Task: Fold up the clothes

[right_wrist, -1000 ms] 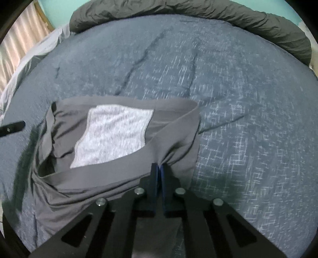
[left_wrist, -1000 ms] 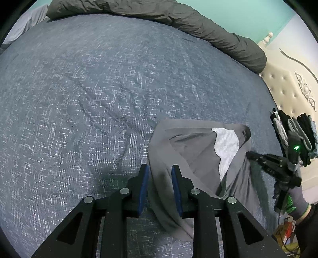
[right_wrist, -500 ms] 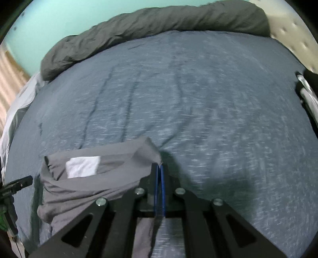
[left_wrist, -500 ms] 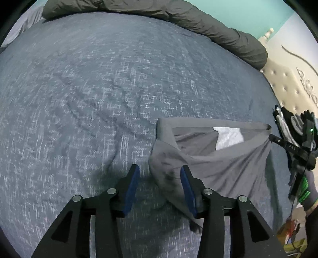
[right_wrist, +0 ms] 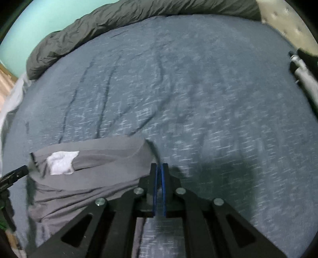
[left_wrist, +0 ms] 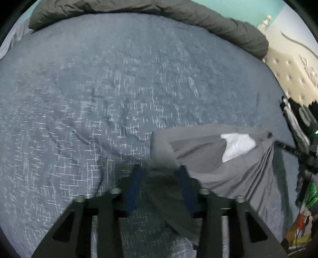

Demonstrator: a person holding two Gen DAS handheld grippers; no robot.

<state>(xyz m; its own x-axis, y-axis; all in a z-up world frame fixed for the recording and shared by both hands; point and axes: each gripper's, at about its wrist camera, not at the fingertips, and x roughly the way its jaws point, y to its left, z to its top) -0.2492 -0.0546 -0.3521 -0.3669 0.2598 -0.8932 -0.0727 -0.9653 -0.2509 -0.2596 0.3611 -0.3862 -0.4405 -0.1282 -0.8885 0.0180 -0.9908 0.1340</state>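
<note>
A grey garment (left_wrist: 228, 170) with a white patch (left_wrist: 236, 145) lies on the blue-grey bedspread (left_wrist: 99, 99), stretched taut between the two grippers. My left gripper (left_wrist: 160, 175) straddles the garment's left corner. Its jaws are closing, still wide apart, with cloth between the blue pads (left_wrist: 135, 184). My right gripper (right_wrist: 159, 168) is shut on the opposite corner of the grey garment (right_wrist: 95, 178) and holds it off the bed. In the left wrist view the right gripper (left_wrist: 286, 147) reaches in from the right edge. The left gripper's tip (right_wrist: 15, 174) shows at the left edge of the right wrist view.
A rolled dark grey duvet (left_wrist: 178, 13) runs along the bed's far edge. A cream tufted headboard (left_wrist: 288, 77) stands at the right, with a pile of dark and grey clothes (left_wrist: 296, 123) in front of it. Open bedspread stretches beyond the garment.
The right gripper pulled its corner away sideways, drawing the garment taut and hiding most of the white patch. The left jaws widened and moved over the garment's left corner.
</note>
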